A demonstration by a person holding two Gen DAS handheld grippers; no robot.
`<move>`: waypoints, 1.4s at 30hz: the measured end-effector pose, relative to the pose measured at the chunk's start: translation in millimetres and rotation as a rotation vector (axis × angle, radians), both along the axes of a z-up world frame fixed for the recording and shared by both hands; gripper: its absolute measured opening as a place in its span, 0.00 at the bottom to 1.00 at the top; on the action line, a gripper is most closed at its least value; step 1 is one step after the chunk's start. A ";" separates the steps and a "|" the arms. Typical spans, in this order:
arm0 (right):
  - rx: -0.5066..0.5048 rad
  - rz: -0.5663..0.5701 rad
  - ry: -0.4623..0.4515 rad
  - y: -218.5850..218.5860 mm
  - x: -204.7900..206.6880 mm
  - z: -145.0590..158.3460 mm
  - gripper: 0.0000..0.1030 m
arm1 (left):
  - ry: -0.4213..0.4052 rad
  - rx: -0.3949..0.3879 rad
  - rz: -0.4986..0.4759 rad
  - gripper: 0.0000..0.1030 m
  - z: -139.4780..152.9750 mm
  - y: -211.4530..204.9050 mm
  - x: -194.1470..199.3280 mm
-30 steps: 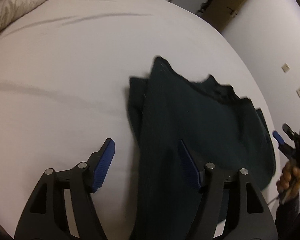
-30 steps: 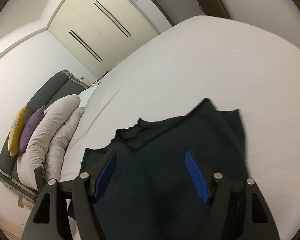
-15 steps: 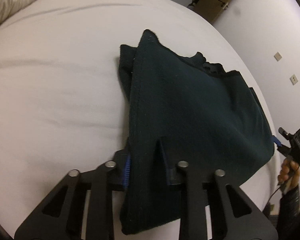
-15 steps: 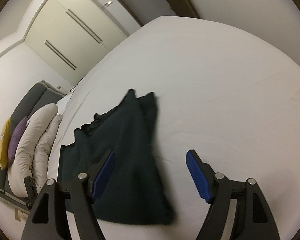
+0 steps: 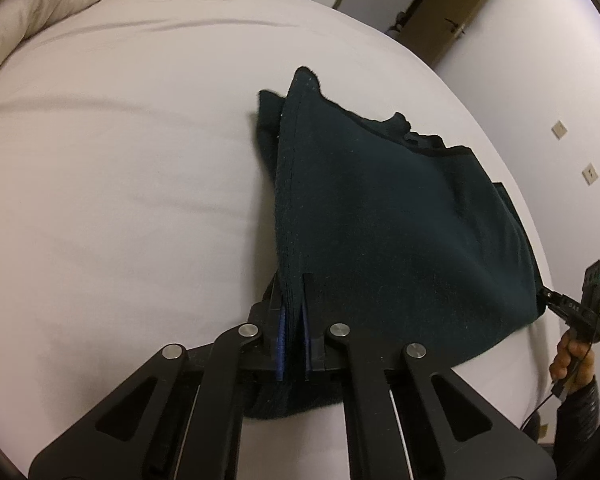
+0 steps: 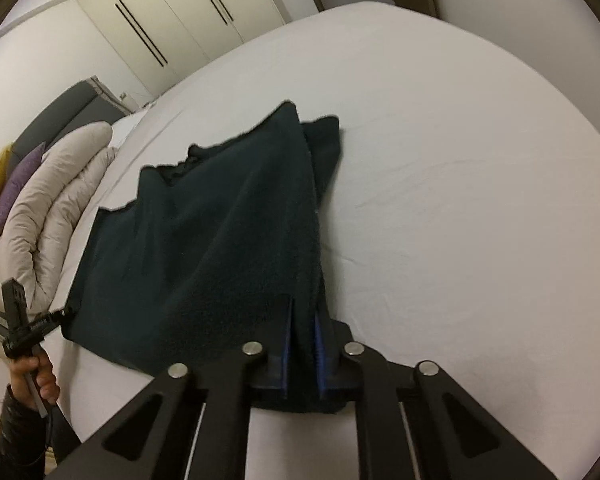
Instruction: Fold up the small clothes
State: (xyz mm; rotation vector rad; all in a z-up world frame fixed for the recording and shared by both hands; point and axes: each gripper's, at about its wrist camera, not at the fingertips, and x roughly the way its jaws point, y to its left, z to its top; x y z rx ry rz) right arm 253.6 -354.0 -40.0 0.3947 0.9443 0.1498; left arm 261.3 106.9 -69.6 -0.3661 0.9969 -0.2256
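Lying on the bed: the dark green garment (image 5: 400,216) rested on the white sheet (image 5: 120,180), its far corner doubled over another layer and a neckline-like edge showing at the far side.
Fold so far: at least one fold looked made, since layers overlapped at the far point; the piece was still broad, so the folding seemed partly done.
Left gripper (image 5: 293,344): its jaws had just been closing and stood narrow, pinching the near edge of the garment on that side, cloth plainly between the blue pads.
Right gripper (image 6: 302,356): its jaws had also just been closing and were clamped on the other near corner, cloth bunched between them.
Step in hand: both near corners were taken, likely to be carried over toward the far edge.
Left to do: that fold, a smoothing, perhaps one more halving.
Surroundings: a pale duvet (image 6: 48,216) lay rolled by the headboard, with purple and yellow cushions (image 6: 16,184) behind it; wardrobe doors (image 6: 172,16) stood beyond.
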 end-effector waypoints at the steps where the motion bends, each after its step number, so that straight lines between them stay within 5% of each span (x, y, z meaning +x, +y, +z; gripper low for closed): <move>1: 0.015 -0.016 -0.010 -2.6 -4.4 2.4 0.08 | 0.005 -0.008 0.004 0.05 -4.2 -2.6 1.8; 10: 0.162 -0.160 0.038 -32.0 -29.1 -27.3 0.06 | -0.003 -0.036 0.042 0.04 -10.9 -1.3 -5.6; 16: 0.164 -0.172 0.049 -30.0 -26.2 -27.1 0.07 | 0.001 -0.088 0.095 0.04 -19.2 10.2 -20.8; 19: 0.154 -0.133 0.077 -25.0 -22.1 -21.6 0.29 | -0.019 -0.052 0.074 0.07 -16.3 2.4 -18.3; 21: 0.105 -0.132 0.056 -23.7 -21.2 -3.7 0.60 | -0.010 -0.058 0.055 0.07 -12.7 3.3 -16.0; 26: 0.088 -0.109 -0.089 -29.2 10.1 37.7 0.61 | -0.004 -0.017 0.093 0.28 3.3 22.4 -10.0; 28: 0.045 -0.049 -0.128 -17.2 44.5 45.5 0.61 | -0.031 -0.003 0.120 0.29 12.8 27.6 2.9; 33: -0.087 0.000 -0.060 15.2 120.2 29.0 0.61 | -0.107 0.097 0.045 0.29 36.3 -3.6 58.8; 35: -0.146 -0.008 -0.015 21.2 137.5 14.9 0.54 | -0.110 0.119 0.010 0.29 37.9 -21.9 80.3; 36: -0.155 -0.003 0.012 23.1 146.1 5.8 0.36 | -0.115 0.128 -0.006 0.29 37.5 -31.4 89.8; 39: -0.192 -0.024 0.012 22.2 151.1 -2.7 0.07 | -0.072 0.215 -0.038 0.29 20.5 -57.2 117.3; 42: -0.179 -0.078 0.004 9.9 148.7 -2.9 0.06 | -0.053 0.228 -0.008 0.29 1.3 -57.6 122.2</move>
